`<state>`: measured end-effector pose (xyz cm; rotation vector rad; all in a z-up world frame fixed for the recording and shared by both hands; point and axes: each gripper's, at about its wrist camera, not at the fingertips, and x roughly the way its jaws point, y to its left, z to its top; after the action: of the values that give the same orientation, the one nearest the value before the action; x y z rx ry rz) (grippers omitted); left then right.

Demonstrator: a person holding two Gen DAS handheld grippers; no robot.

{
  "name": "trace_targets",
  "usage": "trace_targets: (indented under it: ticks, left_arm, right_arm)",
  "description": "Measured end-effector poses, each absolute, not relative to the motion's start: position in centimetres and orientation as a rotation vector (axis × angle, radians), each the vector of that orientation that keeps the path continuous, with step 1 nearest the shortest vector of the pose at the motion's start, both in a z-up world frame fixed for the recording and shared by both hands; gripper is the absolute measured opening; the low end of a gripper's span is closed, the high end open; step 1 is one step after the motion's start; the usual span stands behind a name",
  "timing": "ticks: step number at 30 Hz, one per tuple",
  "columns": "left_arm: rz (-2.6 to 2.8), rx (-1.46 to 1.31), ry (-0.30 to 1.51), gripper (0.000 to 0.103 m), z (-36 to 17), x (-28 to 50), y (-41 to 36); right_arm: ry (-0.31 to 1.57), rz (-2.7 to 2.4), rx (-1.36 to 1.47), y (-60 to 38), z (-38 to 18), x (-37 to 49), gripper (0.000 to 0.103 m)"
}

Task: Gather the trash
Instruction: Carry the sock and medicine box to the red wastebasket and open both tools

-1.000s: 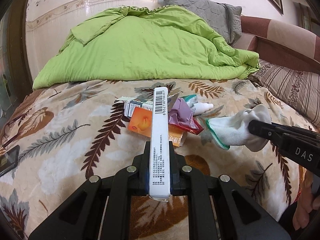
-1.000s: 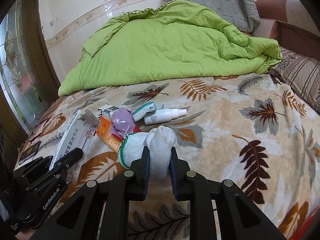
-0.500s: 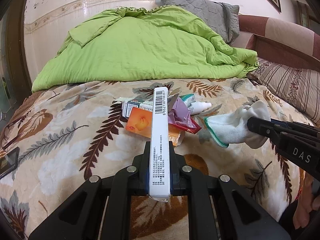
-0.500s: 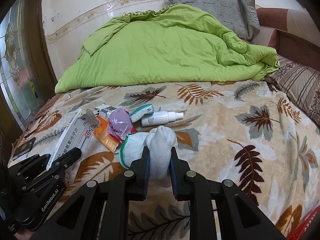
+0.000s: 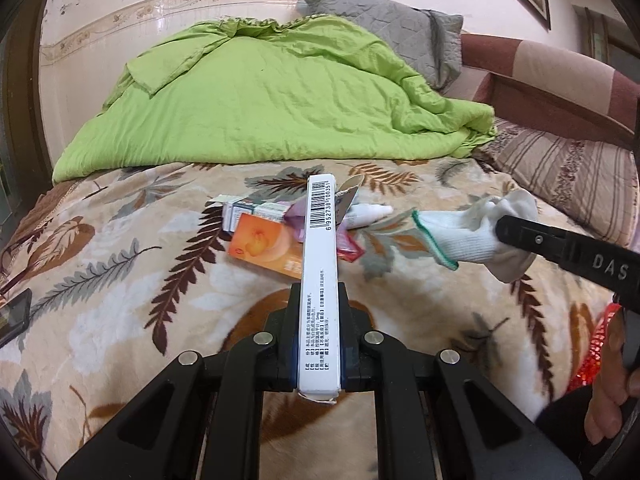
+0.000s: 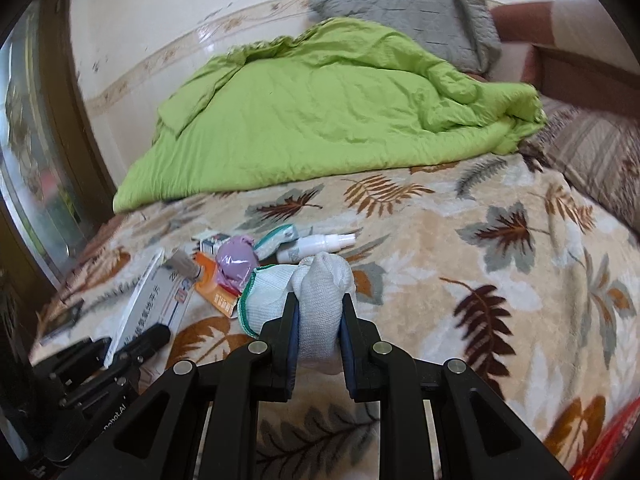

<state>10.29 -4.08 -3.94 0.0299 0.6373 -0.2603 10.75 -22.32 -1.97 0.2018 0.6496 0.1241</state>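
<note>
My left gripper (image 5: pixel 319 300) is shut on a long white medicine box (image 5: pixel 320 264) with a barcode, held above the bed. My right gripper (image 6: pixel 319 304) is shut on a white glove (image 6: pixel 316 300) with a green cuff; the glove also shows in the left wrist view (image 5: pixel 476 232). On the leaf-patterned blanket (image 6: pixel 460 264) lies a small pile: an orange box (image 5: pixel 264 246), a purple wrapper (image 6: pixel 234 260), a white spray bottle (image 6: pixel 316 244), a teal-and-white packet (image 6: pixel 276 238) and a small box (image 6: pixel 212 242). The left gripper with its white box shows at the lower left of the right wrist view (image 6: pixel 156 300).
A green quilt (image 5: pixel 276 96) and a grey pillow (image 5: pixel 384 36) lie at the back of the bed. A striped pillow (image 5: pixel 568 172) is at the right. A phone (image 5: pixel 14 316) lies at the left edge. Something red (image 6: pixel 608 444) shows at the lower right.
Both grippers have risen and pulled back a little, each keeping hold of its item. The pile on the blanket has not moved.
</note>
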Motion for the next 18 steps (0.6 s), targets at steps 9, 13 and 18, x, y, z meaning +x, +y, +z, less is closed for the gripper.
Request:
trace_targets:
  ticks: [9, 13, 18]
  left_arm:
    - [-0.356, 0.067, 0.663, 0.012, -3.1, 7.5, -7.8]
    - [-0.406, 0.118, 0.660, 0.012, -2.7, 6.2, -10.4]
    - [-0.470, 0.163, 0.649, 0.012, -1.9, 4.9, -13.7]
  right_arm:
    - [0.662, 0.115, 0.325, -27.2, -0.5, 5.8, 0.020]
    - [0.659, 0.081, 0.325, -29.5, 0.0, 3.2, 0.020]
    - [0.665, 0.029, 0.352, -32.7, 0.3, 0.3, 0.020]
